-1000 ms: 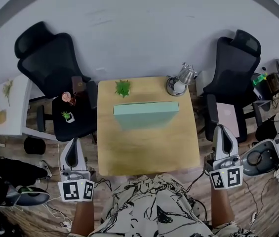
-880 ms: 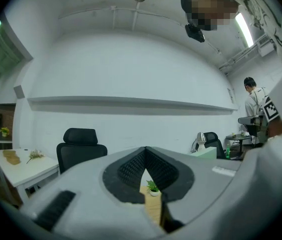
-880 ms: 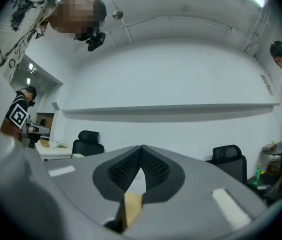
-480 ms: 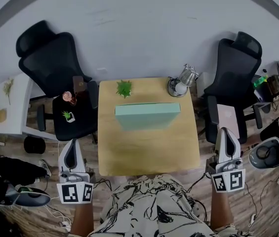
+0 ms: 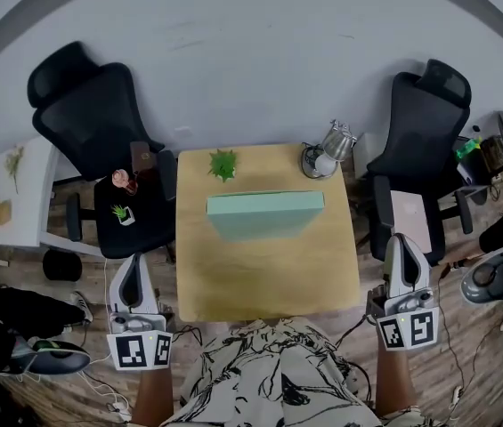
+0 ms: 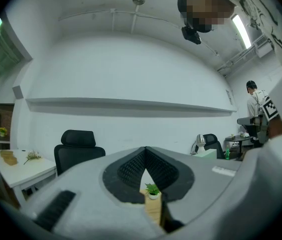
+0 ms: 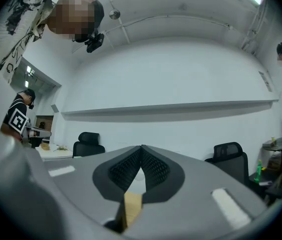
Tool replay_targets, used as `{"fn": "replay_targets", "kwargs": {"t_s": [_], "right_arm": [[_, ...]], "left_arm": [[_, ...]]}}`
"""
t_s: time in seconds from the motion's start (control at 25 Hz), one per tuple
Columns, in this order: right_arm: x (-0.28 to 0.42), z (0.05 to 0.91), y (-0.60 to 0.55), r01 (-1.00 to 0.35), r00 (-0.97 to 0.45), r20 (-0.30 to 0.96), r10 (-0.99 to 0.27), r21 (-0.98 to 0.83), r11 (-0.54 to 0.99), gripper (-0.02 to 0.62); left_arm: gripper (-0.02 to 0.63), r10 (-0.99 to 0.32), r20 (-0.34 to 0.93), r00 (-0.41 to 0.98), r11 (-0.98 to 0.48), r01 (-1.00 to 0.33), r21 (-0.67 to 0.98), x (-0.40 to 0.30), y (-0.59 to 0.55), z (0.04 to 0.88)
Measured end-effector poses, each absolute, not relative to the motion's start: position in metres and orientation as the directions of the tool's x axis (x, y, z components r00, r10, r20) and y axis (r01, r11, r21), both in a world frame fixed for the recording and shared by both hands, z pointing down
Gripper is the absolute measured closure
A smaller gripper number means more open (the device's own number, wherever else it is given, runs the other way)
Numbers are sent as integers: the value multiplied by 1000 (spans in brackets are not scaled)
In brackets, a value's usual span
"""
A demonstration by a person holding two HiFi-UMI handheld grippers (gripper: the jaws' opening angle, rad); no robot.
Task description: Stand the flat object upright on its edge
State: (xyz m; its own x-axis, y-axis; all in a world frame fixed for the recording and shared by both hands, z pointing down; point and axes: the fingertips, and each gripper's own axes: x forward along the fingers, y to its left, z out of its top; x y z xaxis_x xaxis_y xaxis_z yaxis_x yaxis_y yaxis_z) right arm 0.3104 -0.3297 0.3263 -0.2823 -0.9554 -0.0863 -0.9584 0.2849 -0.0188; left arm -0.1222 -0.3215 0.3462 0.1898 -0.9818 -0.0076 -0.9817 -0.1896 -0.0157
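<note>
1. change: over the last second almost nothing has changed. the left gripper (image 5: 133, 261) and right gripper (image 5: 404, 238) have kept their stations off the near corners of the table (image 5: 269, 283), and the flat object (image 5: 263, 221) has not shifted or tipped.
2. tool state: both sets of jaws are clenched tip to tip, with nothing between the pads. neither gripper touches the object.
3. meaning for the task: we judge the standing done. the object balances unaided and the tools are drawn back.
4. object, place: ahead of both grippers and between their lines. it is inward of each tip and well apart from both, on the middle of the table.
5. object, look: a pale mint slab, upright on a long edge. the narrow top face is lighter and the broad face is turned toward the tools.
6. beyond it: a potted plant (image 5: 223, 164) and a lamp (image 5: 327, 149).
</note>
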Motion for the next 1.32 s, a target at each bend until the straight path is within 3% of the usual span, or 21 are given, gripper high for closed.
{"fn": "replay_targets", "kwargs": {"t_s": [1.32], "right_arm": [[294, 335, -334, -944, -326, -64, -943, -29, 329, 598]], "left_arm": [[604, -979, -5, 203, -203, -979, -7, -115, -322, 350]]}}
